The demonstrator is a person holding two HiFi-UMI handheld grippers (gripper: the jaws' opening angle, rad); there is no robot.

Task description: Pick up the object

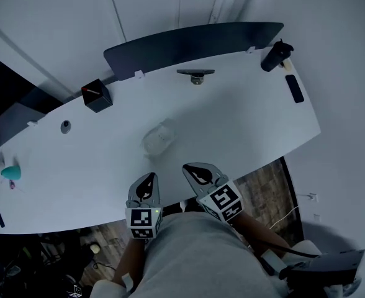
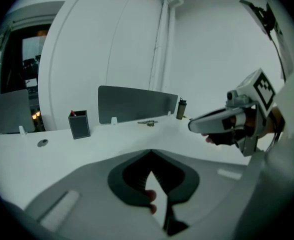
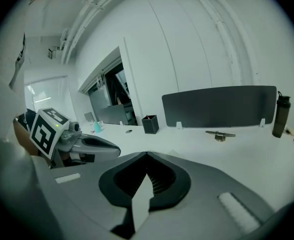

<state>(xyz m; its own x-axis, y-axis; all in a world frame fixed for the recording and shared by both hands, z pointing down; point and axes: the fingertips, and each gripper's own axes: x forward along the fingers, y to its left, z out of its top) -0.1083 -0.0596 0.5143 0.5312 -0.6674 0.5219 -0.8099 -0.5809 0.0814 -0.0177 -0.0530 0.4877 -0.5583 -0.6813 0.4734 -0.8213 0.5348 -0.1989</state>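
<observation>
On the bench (image 1: 244,123), far left, lies a teal thing (image 1: 10,172), then a small dark disc (image 1: 65,126). Next stands a black box (image 1: 97,95) holding a red-tipped stick (image 2: 73,113), before a dark divider panel (image 1: 195,42). Mid-bench, a pale see-through object (image 1: 159,136) lies untouched, just ahead of the left gripper (image 1: 149,177) and right gripper (image 1: 189,168), both clenched on nothing near the front edge. Rightward: a metal piece (image 1: 195,74), a dark bottle (image 1: 275,56), a flat black slab (image 1: 294,88). White walls (image 1: 58,17) behind, wood floor (image 1: 263,185) below.
</observation>
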